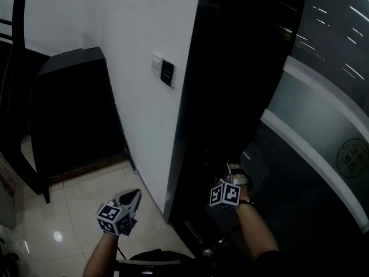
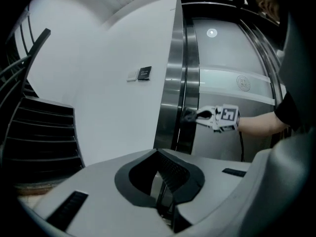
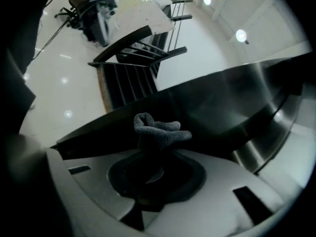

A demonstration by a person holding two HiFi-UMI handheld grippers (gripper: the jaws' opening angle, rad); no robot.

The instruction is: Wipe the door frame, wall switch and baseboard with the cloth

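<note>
Now my right fingers [image 3: 185, 174] pinch the cloth [image 3: 159, 129], door frame [image 3: 222, 102] just past them, while my left fingers [image 2: 177, 174] are shut, empty.

In the head view, the cloth [image 3: 159, 129] and the jaws of the right gripper [image 1: 229, 169] sink into the dark door frame [image 1: 230, 97]; left of that frame, we find the wall switch [image 1: 167, 72] too small to read.
</note>
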